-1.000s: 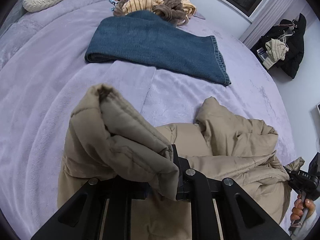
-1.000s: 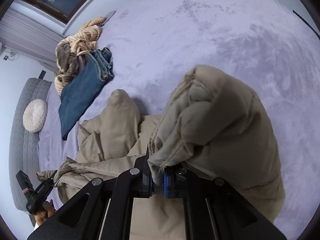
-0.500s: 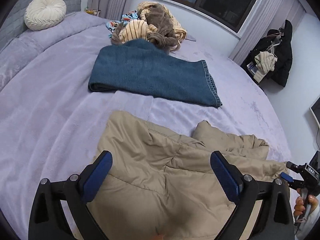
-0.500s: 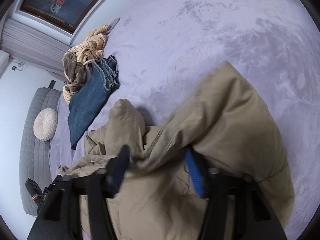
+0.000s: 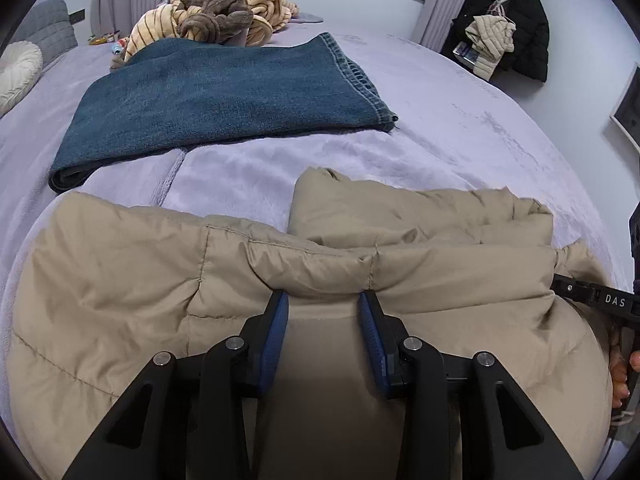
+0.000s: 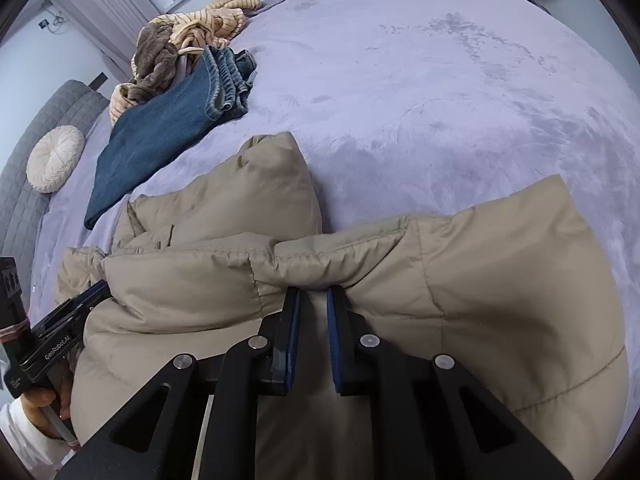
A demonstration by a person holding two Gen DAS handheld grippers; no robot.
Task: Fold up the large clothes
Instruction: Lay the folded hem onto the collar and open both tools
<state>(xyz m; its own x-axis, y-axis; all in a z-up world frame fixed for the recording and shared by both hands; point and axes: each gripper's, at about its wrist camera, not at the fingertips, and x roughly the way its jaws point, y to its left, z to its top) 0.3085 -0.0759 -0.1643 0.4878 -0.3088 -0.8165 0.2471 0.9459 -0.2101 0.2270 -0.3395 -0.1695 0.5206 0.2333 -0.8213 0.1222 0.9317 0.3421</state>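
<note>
Lilac plush bedspread point(image 5: 460, 132) covers a wide bed, with a folded dark-blue denim garment point(image 5: 216, 100) lying further up it and a heap of striped tan and brown clothes point(image 5: 224, 12) beyond that near the window; a round cream cushion point(image 6: 54, 158) sits by the grey headboard

Closest to both cameras lies the beige quilted puffer jacket point(image 5: 120, 280), spread sideways across the near part of the bed, its long axis running left to right between the two hands. A raised, stitched fold of it point(image 6: 332, 256) runs along that same axis, directly ahead of both sets of fingers and touching their tips, so each hand is equally well placed over its own half

The left gripper point(image 5: 322, 300) has its blue-padded jaws partly apart and closing, the ridge of fabric bunched across their tips but not yet pinched. The right gripper point(image 6: 312, 294) is closing too, its jaws down to a narrow gap, with the fold's edge sitting at the tips; I judge the pads are not yet pressing on it
</note>
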